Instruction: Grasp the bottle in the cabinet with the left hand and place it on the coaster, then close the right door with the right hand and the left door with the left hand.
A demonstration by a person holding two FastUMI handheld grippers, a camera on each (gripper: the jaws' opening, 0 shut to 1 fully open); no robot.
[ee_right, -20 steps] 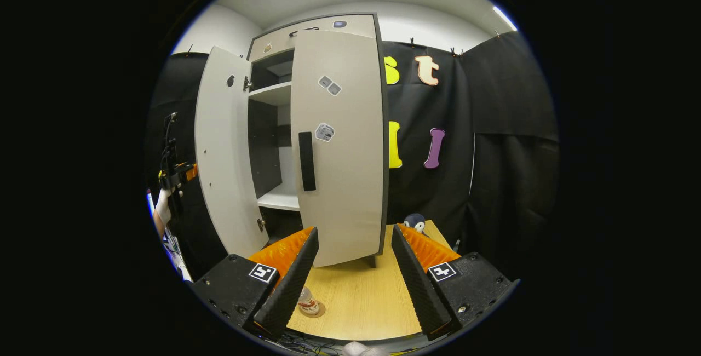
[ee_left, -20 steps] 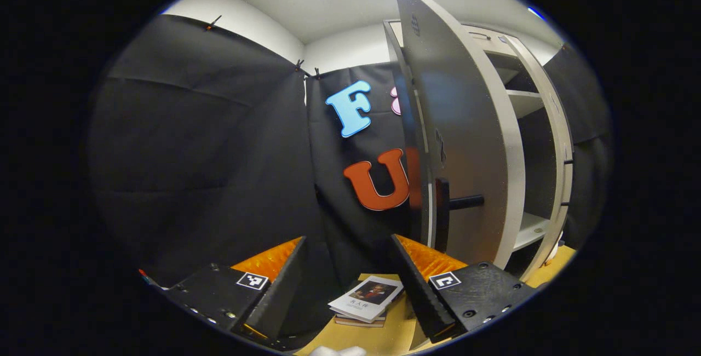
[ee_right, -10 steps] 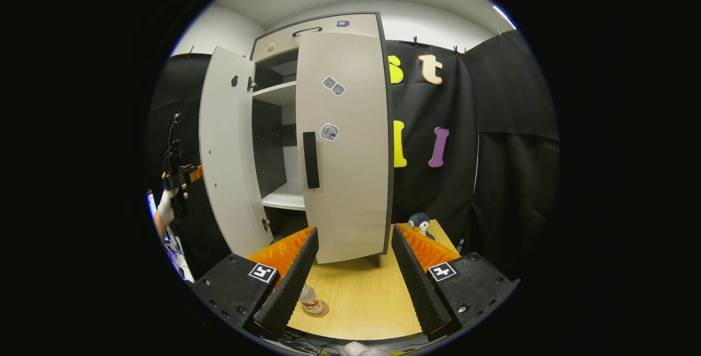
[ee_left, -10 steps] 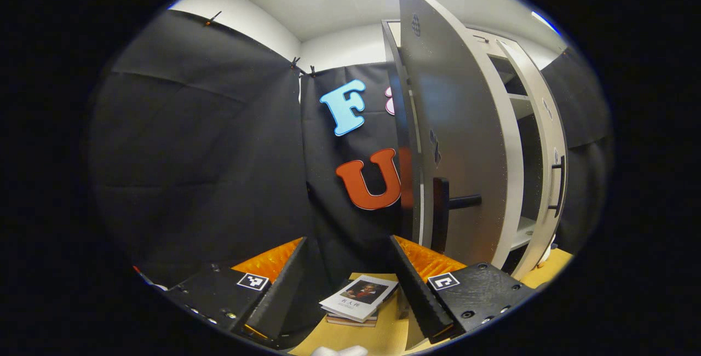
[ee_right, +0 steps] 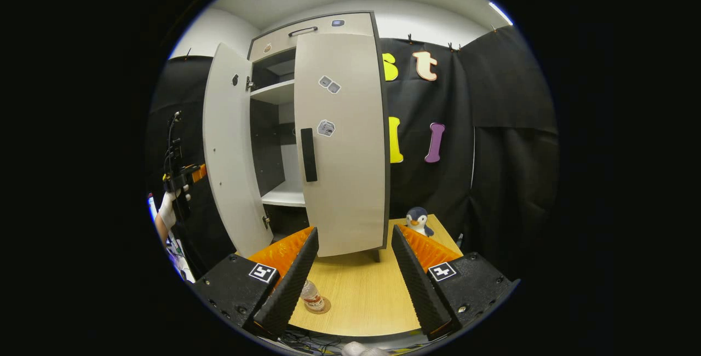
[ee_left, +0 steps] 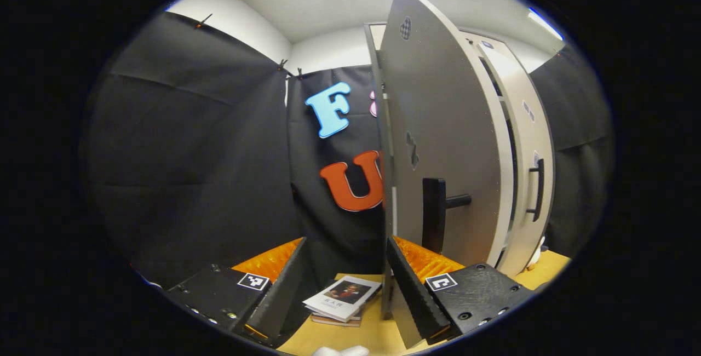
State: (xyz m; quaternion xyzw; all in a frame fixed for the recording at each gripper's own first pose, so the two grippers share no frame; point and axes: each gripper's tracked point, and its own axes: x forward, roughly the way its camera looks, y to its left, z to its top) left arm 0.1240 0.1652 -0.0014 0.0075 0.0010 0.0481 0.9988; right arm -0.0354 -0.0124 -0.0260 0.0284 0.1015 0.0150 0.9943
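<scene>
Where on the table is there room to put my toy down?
Bare tabletop runs from the bottle on its coaster across to the penguin, in front of the cabinet. It is tighter by the books near the left door.

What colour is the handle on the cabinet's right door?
Black handle, seen best in the right gripper view.

Bottle (ee_right: pixel 311 296) on coaster (ee_right: pixel 323 306), before cabinet (ee_right: pixel 328 27)

I see my left gripper (ee_left: pixel 344 285) open before the left door's (ee_left: pixel 438 142) edge, booklets (ee_left: pixel 342 302) on the table (ee_left: pixel 547 265) below.
</scene>
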